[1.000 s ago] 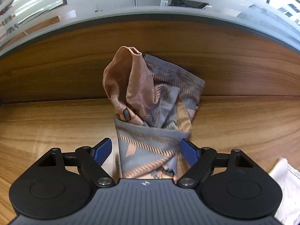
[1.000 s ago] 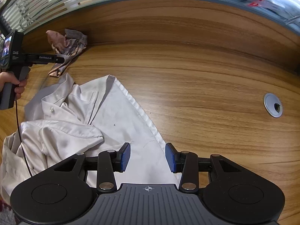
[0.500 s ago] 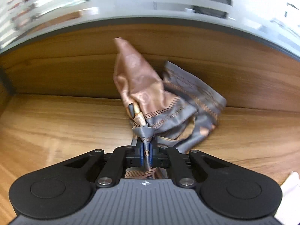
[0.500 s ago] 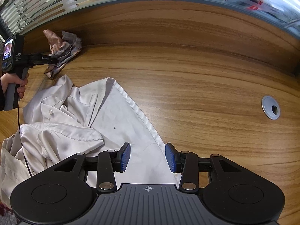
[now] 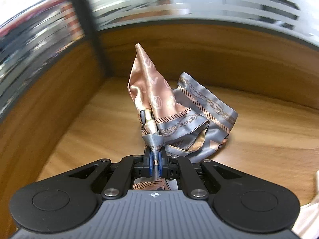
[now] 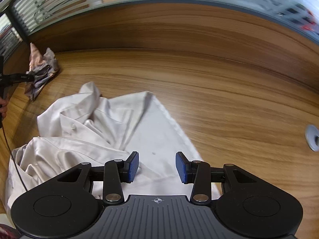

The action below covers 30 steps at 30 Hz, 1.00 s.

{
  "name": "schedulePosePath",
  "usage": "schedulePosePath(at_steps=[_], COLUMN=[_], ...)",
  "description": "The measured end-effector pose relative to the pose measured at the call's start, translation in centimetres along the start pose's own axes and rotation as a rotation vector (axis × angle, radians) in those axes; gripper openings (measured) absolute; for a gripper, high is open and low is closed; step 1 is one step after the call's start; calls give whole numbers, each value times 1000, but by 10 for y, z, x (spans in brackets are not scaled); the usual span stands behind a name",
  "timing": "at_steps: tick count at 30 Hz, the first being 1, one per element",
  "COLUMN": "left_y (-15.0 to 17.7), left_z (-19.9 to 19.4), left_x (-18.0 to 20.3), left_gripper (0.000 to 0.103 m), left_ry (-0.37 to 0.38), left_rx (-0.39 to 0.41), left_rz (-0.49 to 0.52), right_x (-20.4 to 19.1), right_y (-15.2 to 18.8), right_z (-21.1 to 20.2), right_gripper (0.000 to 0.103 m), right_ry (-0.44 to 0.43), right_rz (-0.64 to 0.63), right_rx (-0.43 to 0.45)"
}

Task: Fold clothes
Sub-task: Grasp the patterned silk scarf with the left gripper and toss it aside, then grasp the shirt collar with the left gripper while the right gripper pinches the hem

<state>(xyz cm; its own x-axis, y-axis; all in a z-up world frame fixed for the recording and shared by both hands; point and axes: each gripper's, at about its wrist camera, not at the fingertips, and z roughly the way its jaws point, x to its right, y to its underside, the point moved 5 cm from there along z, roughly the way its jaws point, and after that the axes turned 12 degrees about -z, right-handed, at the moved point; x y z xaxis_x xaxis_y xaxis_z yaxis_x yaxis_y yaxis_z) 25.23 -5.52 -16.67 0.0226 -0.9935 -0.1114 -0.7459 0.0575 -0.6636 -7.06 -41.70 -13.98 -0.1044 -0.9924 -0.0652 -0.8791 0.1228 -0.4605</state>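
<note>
**Inspector:** Left gripper (image 5: 155,164), bodywork?

**Assistant:** Black linkage arms with silver screws at the pivots, blue pads (image 5: 151,164), and a grey ribbed housing behind them bearing a small crosshair mark. A round black disc sits on either side.

**Inspector:** Right gripper (image 6: 157,167)?

**Assistant:** Same build. A thin black cable (image 6: 12,151) hangs below the left unit's handle.

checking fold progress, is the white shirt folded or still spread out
Not folded: the white shirt lies crumpled and partly spread on the desk, collar rumpled.
</note>
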Motion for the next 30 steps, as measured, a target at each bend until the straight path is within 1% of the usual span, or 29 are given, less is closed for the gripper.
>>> schedulePosePath(at_steps=[3,7,9,11,12,14,15,17,21,23,25,26,27,29,30], left_y=[0,4,6,6,6,7,16,16,27,35,42,47,51,58,62], left_z=[-1,2,1,-2,-6,-13,-28,-39,-70,-88,-100,-103,-111,-125,-133], left_x=[-36,-72,-84,-93,-95,-99,-102,-103,-79,-61,-48,-38,-29,-13,-5], left_gripper=[6,7,13,30,33,42,44,53,58,62,65,66,66,66,66], left_ry=[-57,-98,-95,-85,-83,-80,-68,-35,71,123,180,206,238,301,332], left_rx=[-22,-63,-81,-93,-88,-77,-70,-61,-58,-60,-64,-68,-76,-96,-106], left_rz=[-44,-103,-133,-156,-144,-119,-106,-85,-31,-3,20,29,40,54,60], right_x=[-14,-33,-43,-53,-59,-67,-69,-71,-66,-65,-63,-63,-63,-64,-65], right_y=[-11,-28,-36,-44,-47,-55,-58,-64,-72,-74,-74,-74,-74,-74,-74], right_z=[13,30,37,44,48,55,59,66,86,94,101,104,104,105,105], right_gripper=[44,43,43,44,44,44,43,44,44,45,46,49,54,54,52], right_ry=[-21,-59,-78,-100,-108,-111,-108,-100,-73,-51,-62,-71,-80,-84,-83], right_rz=[-36,-89,-118,-151,-170,-210,-223,-248,-292,-324,-338,-342,-347,-359,-367], right_rx=[-3,-2,-1,-1,-2,-4,-4,-6,-30,-35,-50,-54,-51,-45,-42])
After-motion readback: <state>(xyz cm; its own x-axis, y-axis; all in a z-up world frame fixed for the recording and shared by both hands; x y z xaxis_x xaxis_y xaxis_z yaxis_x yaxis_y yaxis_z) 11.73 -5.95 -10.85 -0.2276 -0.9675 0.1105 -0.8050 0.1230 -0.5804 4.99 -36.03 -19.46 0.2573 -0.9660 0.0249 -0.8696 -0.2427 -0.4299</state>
